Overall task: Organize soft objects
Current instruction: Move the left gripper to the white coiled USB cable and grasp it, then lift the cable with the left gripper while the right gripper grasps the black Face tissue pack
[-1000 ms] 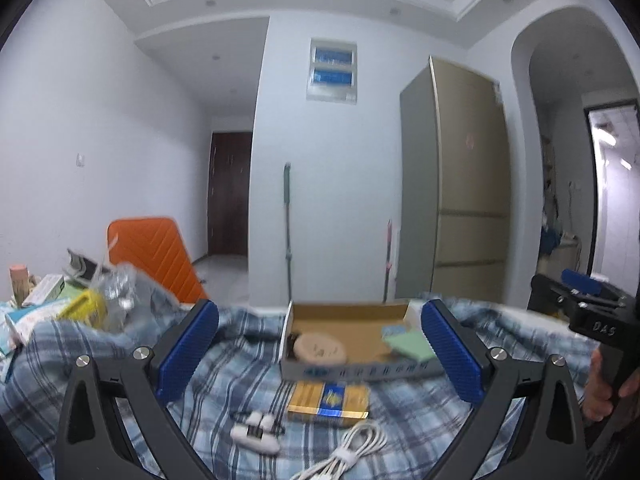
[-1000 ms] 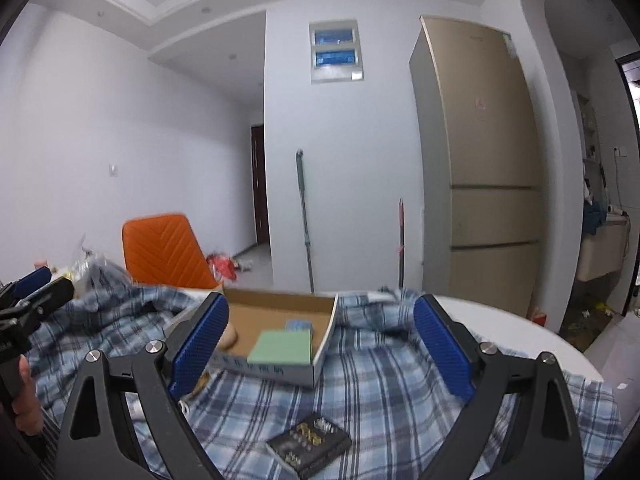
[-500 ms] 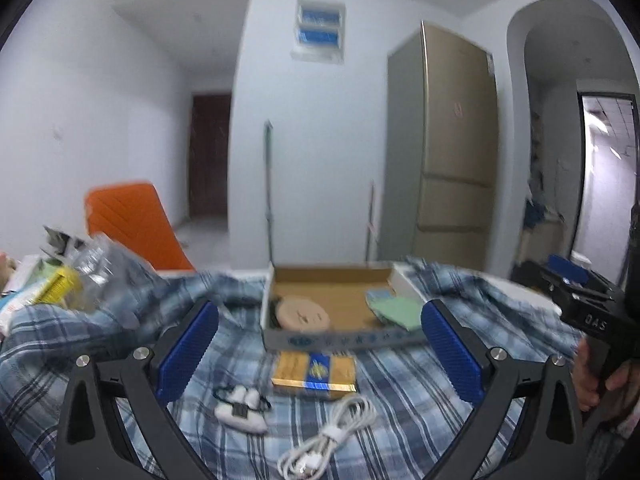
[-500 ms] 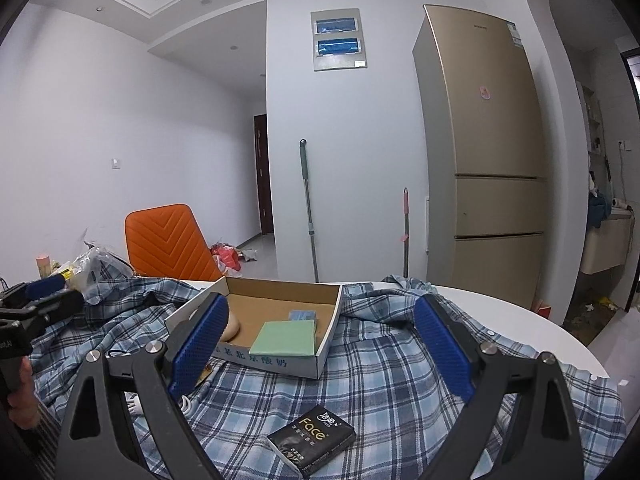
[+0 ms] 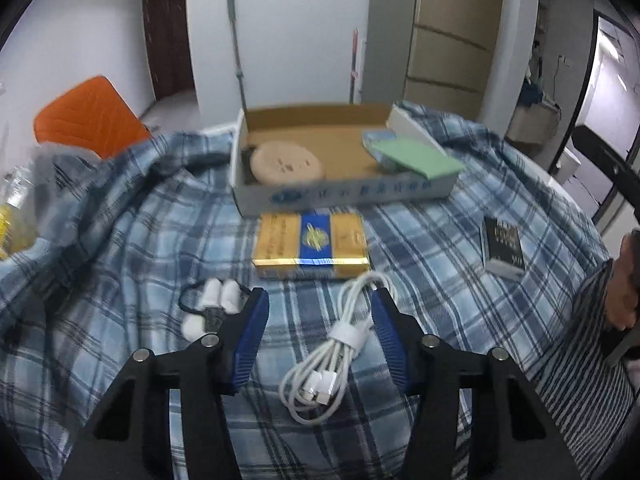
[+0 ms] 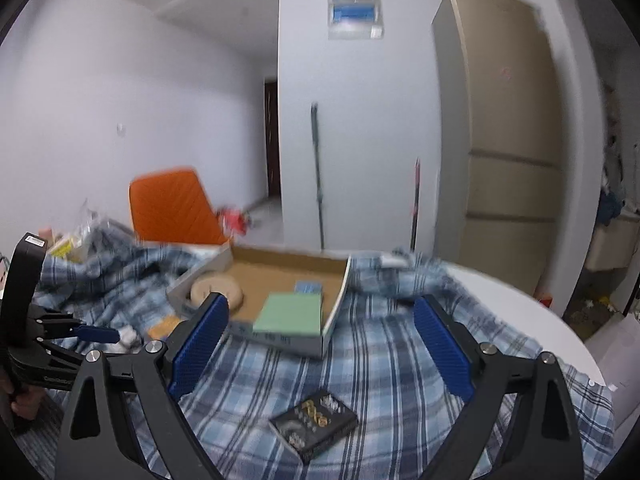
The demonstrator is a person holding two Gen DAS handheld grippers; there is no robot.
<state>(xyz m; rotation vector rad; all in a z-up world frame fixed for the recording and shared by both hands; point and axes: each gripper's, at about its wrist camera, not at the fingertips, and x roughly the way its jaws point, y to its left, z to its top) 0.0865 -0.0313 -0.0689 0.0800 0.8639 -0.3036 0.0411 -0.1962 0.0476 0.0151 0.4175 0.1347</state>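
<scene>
A cardboard box (image 5: 340, 194) sits on the blue plaid cloth (image 5: 120, 240), holding a round beige puff (image 5: 286, 162) and a green pad (image 5: 416, 156). In front lie a gold-and-blue pack (image 5: 310, 246), a coiled white cable (image 5: 332, 344) and white earbuds (image 5: 212, 306). My left gripper (image 5: 320, 338) is partly open, low over the cable, its jaws on either side of it. My right gripper (image 6: 320, 344) is open and empty above the cloth, with a black pack (image 6: 314, 426) below it. The box (image 6: 280, 300) lies ahead of it.
An orange chair (image 6: 172, 204) stands behind the table's left side. Plastic bags and clutter (image 5: 16, 200) sit at far left. The black pack (image 5: 502, 248) lies right of the box. A fridge (image 6: 504, 136) and a mop (image 6: 318, 172) stand by the back wall.
My left gripper has dropped and tilted down toward the white cable, and its jaws have narrowed. My right gripper stays wide open and has shifted a little.
</scene>
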